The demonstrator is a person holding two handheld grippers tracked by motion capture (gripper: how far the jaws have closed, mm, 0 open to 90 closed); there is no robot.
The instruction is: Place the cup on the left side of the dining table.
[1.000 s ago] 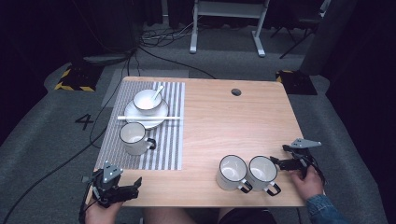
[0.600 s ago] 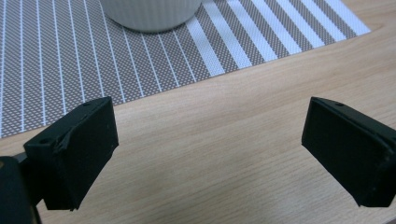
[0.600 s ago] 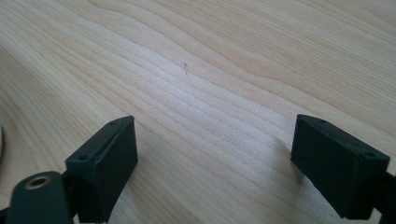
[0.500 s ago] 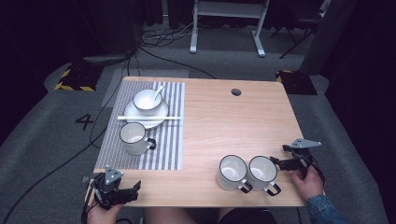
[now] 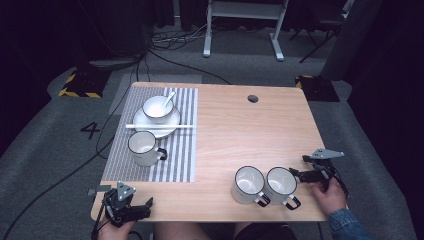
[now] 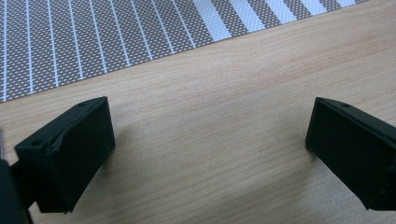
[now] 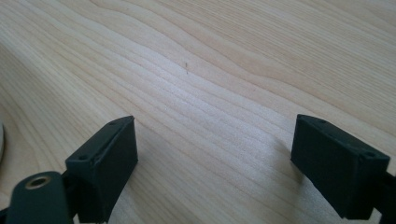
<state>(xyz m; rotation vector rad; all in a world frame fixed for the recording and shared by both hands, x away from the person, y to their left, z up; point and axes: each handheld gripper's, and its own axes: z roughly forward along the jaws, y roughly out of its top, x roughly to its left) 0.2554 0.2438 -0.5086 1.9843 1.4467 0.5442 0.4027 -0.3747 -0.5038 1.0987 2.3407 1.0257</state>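
My left gripper (image 5: pixel 142 207) rests low at the table's front left corner, open, with bare wood between its jaws (image 6: pixel 210 154). At the front right my right gripper (image 5: pixel 300 173) is open too, over bare wood (image 7: pixel 215 154), just right of two white mugs (image 5: pixel 248 184) (image 5: pixel 281 184) that stand side by side with black rims and handles toward the front edge. A third white mug (image 5: pixel 143 147) stands on the striped placemat (image 5: pixel 181 150). Behind it a white bowl (image 5: pixel 158 108) with a spoon (image 5: pixel 169 98) sits on a white plate (image 5: pixel 173 118), and white chopsticks (image 5: pixel 186 127) lie across the plate's front.
The wooden table (image 5: pixel 240 135) has a round cable hole (image 5: pixel 253 98) near its far edge. The placemat's edge (image 6: pixel 140 42) lies just beyond my left jaws. Cables and a metal stand's legs (image 5: pixel 242 30) are on the grey floor behind.
My left gripper has slid back toward the table's front left corner. The right gripper and the mugs have stayed put.
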